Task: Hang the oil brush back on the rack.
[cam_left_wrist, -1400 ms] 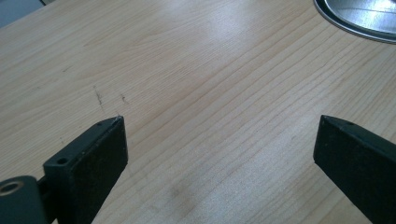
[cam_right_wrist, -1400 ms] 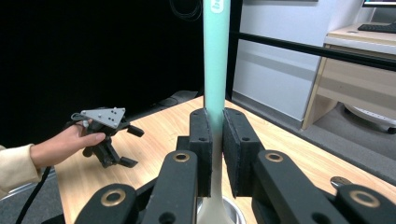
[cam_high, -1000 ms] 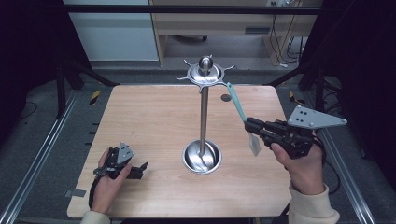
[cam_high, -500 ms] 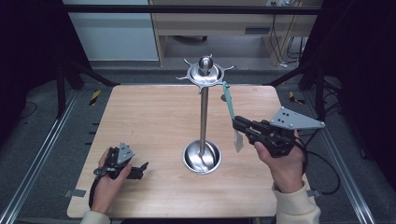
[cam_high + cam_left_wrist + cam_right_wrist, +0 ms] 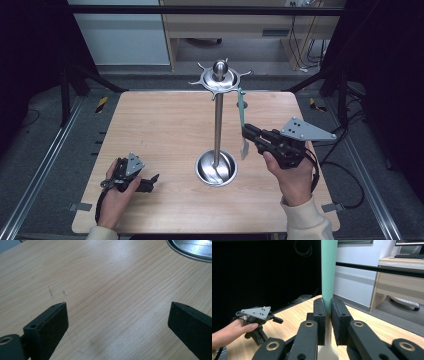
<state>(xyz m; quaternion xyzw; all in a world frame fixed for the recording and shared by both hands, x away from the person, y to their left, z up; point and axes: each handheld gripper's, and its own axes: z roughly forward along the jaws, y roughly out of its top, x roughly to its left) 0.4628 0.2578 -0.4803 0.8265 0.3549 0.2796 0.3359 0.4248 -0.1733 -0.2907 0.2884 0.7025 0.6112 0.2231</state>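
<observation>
The teal-handled utensil (image 5: 242,124), clamped in my right tongs (image 5: 246,131), is now hanging upright closer beside the stand (image 5: 218,120) than a second ago, so I'm nearing its hook, while my left tongs (image 5: 150,181) are resting open on the surface (image 5: 160,125)

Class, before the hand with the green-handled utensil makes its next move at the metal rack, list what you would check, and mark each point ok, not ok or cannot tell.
1. Right tongs clamped on the green-handled utensil: ok, pads press its handle.
2. Utensil hangs upright, pale blade down: ok.
3. Utensil's top caught on a hook of the rack: cannot tell, too small in the high view.
4. Rack standing upright on its round base: ok.
5. Left tongs clear of the rack: ok, open, low over the table near its front left.
6. Blade clear of the rack's pole: ok, a gap shows.
</observation>
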